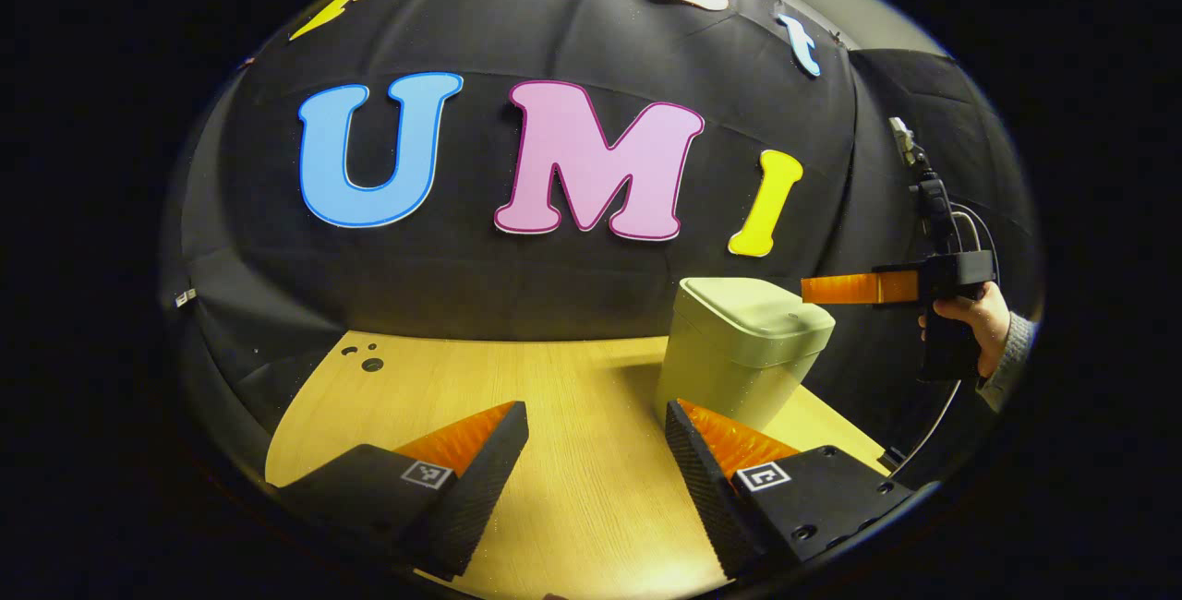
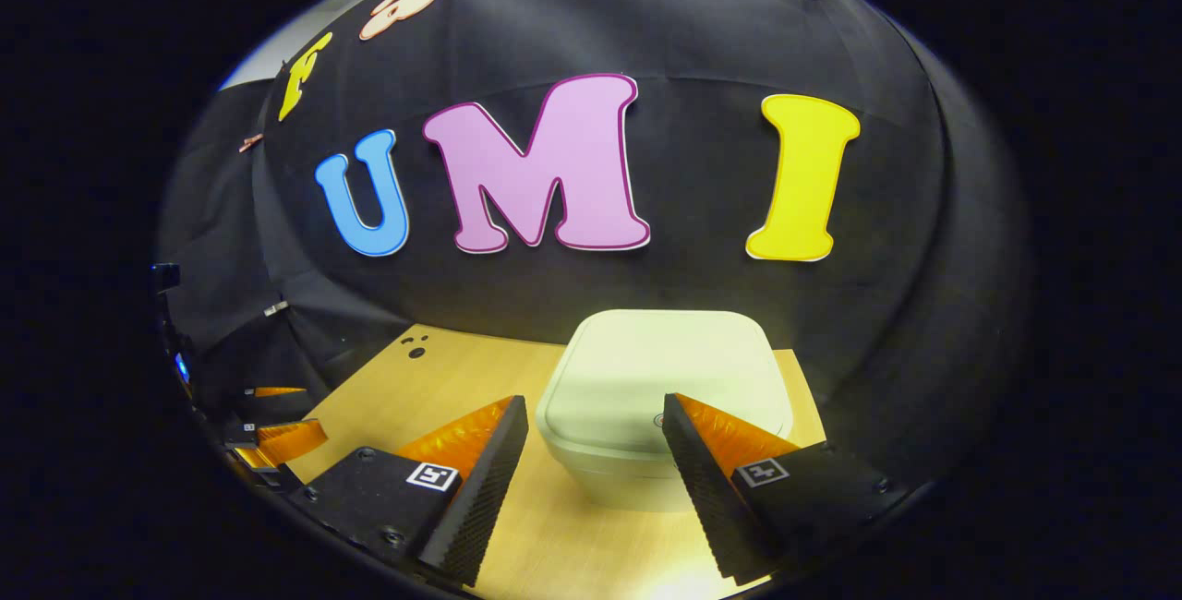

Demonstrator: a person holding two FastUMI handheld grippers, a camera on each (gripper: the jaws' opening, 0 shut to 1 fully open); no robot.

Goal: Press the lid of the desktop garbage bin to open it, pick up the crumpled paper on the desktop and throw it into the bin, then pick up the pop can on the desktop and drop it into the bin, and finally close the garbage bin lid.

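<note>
A pale cream plastic desktop garbage bin (image 2: 665,397) with rounded corners stands near the back right of a light wood-grain table (image 2: 462,378), close to the black cloth wall. Its flat lid (image 2: 665,369) is down and flush with the body. In the left gripper view the same bin (image 1: 739,351) stands ahead and to the right, its lid closed.

The right gripper (image 2: 596,438) hangs above the bin's near edge, its jaws spread wide and holding nothing; one finger shows in front of the lid, the other in front of the table beside the bin. From the left gripper view it (image 1: 854,288) is seen side-on, level with the lid top and held by a hand (image 1: 970,323) in a grey sleeve; whether it touches the lid cannot be told.

The left gripper (image 1: 596,438) hovers over bare table to the left of the bin, jaws also wide apart and empty.

Judging by the closed lid, the step in hand is either the opening press or the task's end. A good press would come straight down on the lid near its front edge, with a fingertip, firm but short, so the light bin does not slide or tip on the smooth table.
</note>
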